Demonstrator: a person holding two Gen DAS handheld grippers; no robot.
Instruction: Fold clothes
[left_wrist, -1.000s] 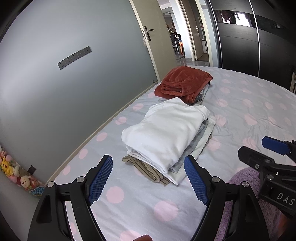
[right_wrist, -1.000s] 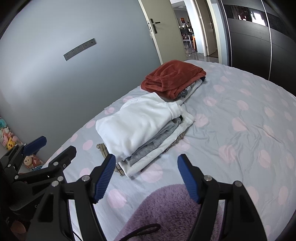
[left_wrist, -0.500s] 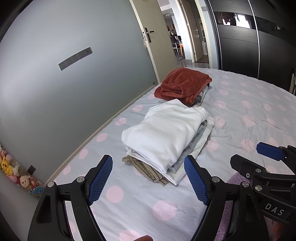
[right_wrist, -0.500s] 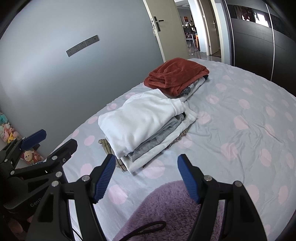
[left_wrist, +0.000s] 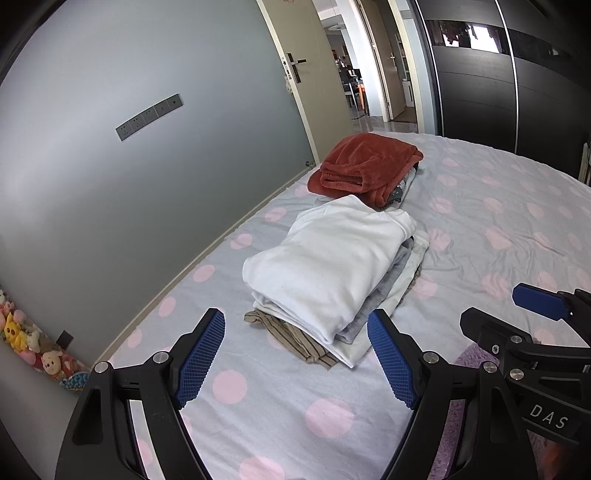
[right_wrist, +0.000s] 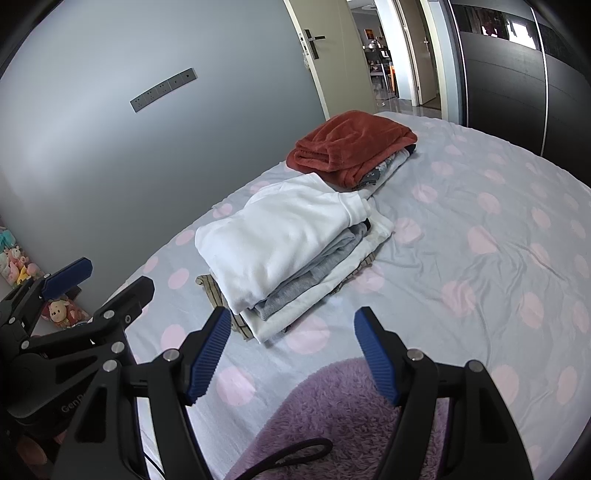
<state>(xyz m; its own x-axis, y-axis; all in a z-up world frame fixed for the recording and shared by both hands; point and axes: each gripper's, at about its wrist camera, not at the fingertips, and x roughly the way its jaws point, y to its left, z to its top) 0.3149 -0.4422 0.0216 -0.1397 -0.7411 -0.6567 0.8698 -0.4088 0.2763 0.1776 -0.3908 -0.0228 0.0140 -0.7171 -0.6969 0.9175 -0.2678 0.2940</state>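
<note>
Left tool (left_wrist: 295, 354): its two blue pads stand wide apart with nothing between them; it hangs above the bed, pointing down toward the near stack.
Right tool (right_wrist: 291, 350): also wide open and empty; it hovers just beside the left one, over a fluffy purple garment (right_wrist: 332, 417).
Bed (right_wrist: 480, 206): a grey sheet with pink dots, a little wrinkled on the right side.
Near stack (left_wrist: 332, 273): a white sweater lies on top, grey and pale pieces are under it, and a striped piece shows at the bottom edge. All look already folded.
Far stack (right_wrist: 351, 147): a rust-red fleece piece lies folded on top of some patterned clothes, touching the far end of the white one.
Purple garment: it lies at the near edge of the bed, below the tools. Only a part of it is visible, so I cannot tell if it is spread flat or bunched.
Step in hand: I think two stacks are done and the purple piece is next; neither tool touches any cloth now.
Next move: probably both tools must go down to the purple piece, pinch two edges or corners, and spread it on the free sheet.
</note>
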